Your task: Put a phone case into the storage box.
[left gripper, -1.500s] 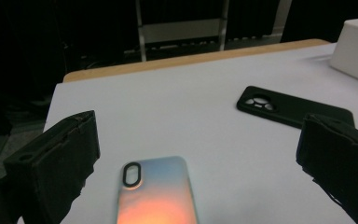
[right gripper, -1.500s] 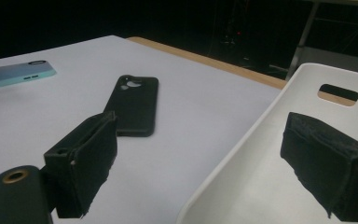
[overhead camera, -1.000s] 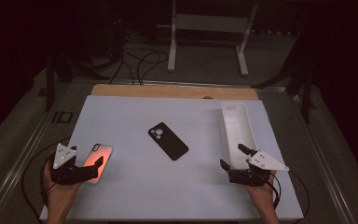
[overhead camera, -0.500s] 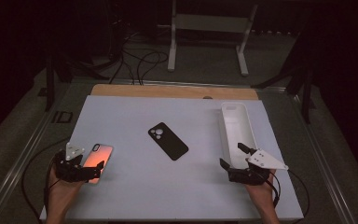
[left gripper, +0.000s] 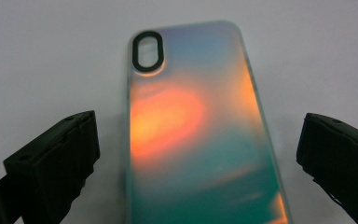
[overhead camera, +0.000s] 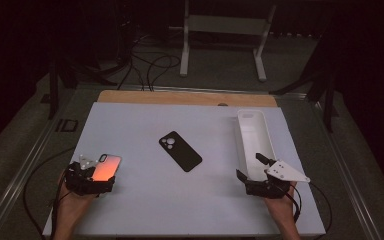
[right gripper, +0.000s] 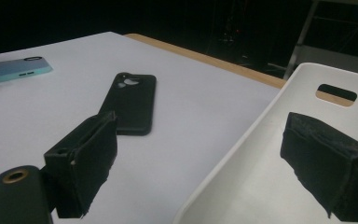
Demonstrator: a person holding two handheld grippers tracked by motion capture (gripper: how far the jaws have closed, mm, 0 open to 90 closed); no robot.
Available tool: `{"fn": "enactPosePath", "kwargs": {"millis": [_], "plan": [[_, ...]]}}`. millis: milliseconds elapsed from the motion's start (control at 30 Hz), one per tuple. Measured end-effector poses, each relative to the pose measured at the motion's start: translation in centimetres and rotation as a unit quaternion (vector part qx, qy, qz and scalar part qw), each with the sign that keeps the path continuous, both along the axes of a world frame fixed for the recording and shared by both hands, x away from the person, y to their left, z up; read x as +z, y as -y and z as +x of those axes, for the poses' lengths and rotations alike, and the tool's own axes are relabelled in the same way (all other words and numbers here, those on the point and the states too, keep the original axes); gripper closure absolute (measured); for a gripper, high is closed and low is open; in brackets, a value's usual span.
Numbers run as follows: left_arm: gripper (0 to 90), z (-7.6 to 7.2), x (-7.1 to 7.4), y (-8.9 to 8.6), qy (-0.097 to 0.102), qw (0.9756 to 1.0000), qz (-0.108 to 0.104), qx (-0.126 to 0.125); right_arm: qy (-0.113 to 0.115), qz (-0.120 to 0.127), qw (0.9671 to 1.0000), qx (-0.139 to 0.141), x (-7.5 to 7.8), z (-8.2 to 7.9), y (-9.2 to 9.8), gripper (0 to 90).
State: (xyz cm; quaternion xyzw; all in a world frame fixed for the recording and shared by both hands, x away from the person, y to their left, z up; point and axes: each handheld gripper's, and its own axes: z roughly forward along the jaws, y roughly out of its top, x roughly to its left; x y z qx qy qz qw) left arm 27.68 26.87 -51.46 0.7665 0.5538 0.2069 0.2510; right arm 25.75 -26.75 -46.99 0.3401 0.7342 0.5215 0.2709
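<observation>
— Iridescent phone case (left gripper: 191, 135): position relative to the left gripper (overhead camera: 91, 181)?
— It lies flat on the white table (overhead camera: 145, 200), camera cut-out away from the gripper. In the left gripper view the jaws stand wide apart, one on each long side of the case's near end. A strip of bare table shows between each jaw and the case edge. Nothing is gripped. In the high view the same case (overhead camera: 105, 166) sits at the table's near left, its near end under the gripper.
— And the right gripper (overhead camera: 262, 181)?
— Also spread wide, holding nothing. It straddles the near wall of the white tray (right gripper: 279, 154): one jaw over the tray's inside, the other over the table outside it.
— Other items?
— A black phone case (overhead camera: 180, 151) lies face down near the table's middle, well apart from both grippers and from the tray (overhead camera: 242, 131).
</observation>
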Motion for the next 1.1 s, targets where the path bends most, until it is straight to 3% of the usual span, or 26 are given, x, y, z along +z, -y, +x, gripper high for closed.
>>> {"fn": "enactPosePath", "kwargs": {"millis": [267, 467, 500, 600, 933, 1100], "plan": [[0.7, 0.42, -0.64, 0.27, -0.018, 0.9998, 0.009, 0.002, 0.004, 0.001, 1.0, -0.004, 0.22, -0.14, 0.21, 10.9], [2.6, 0.26, -0.46, 0.13, -0.037, 0.9992, 0.002, 0.016, 0.001, 0.002, 1.0, 0.0, 0.03, -0.11, 0.14, 10.9], [2.5, 0.13, -0.43, -0.2, -0.051, 0.9985, -0.008, 0.02, -0.002, 0.002, 1.0, 0.001, -0.07, -0.06, 0.0, 10.9], [2.9, -0.1, -0.34, -0.36, -0.06, 0.9981, -0.006, 0.012, -0.002, -0.002, 1.0, 0.001, -0.05, -0.07, -0.14, 10.9], [4.2, 0.02, -0.28, -0.27, -0.068, 0.9976, -0.004, 0.014, 0.001, -0.003, 1.0, 0.001, 0.14, -0.09, -0.19, 10.9], [15.7, 0.0, 0.13, -0.37, -0.065, 0.9977, -0.005, 0.017, 0.0, -0.005, 1.0, 0.001, 0.17, 0.01, -0.43, 10.9]]}}
